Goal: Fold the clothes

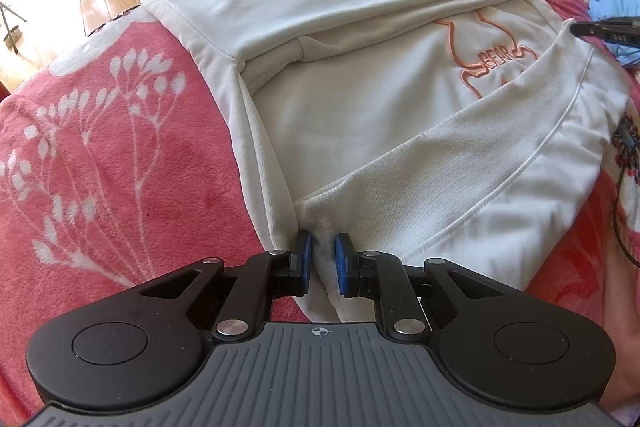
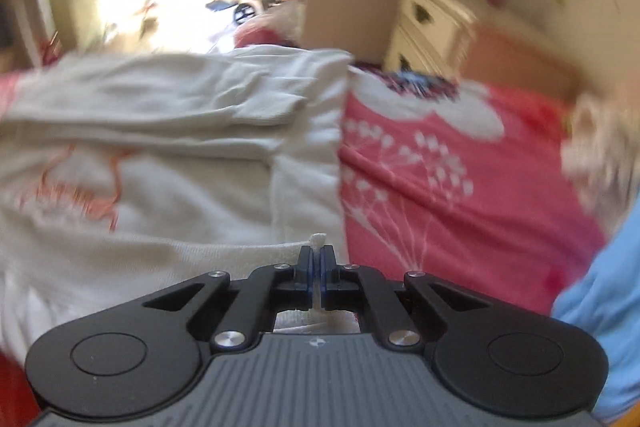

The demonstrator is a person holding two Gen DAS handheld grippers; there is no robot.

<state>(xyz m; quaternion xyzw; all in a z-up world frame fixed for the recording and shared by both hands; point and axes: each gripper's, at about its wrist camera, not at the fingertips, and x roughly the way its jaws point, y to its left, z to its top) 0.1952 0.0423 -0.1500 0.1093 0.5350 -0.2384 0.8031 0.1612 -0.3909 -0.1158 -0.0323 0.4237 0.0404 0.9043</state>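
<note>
Claws [image 1: 321, 251] [image 2: 316, 259] pinch the soft white knit sweatshirt [image 1: 360, 115]

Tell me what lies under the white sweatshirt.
The white sweatshirt lies on a pink floral blanket, visible around its edges. Whatever sits beneath the blanket is covered.

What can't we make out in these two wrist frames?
- Left wrist: the sweatshirt's chest print is partly covered by the folded sleeve.
- Left wrist: the right gripper is cut off by the right edge; only its tips show.
- Right wrist: motion blur makes the print unreadable.
- Right wrist: the fabric nipped in the right gripper is mostly hidden by the fingers.
</note>
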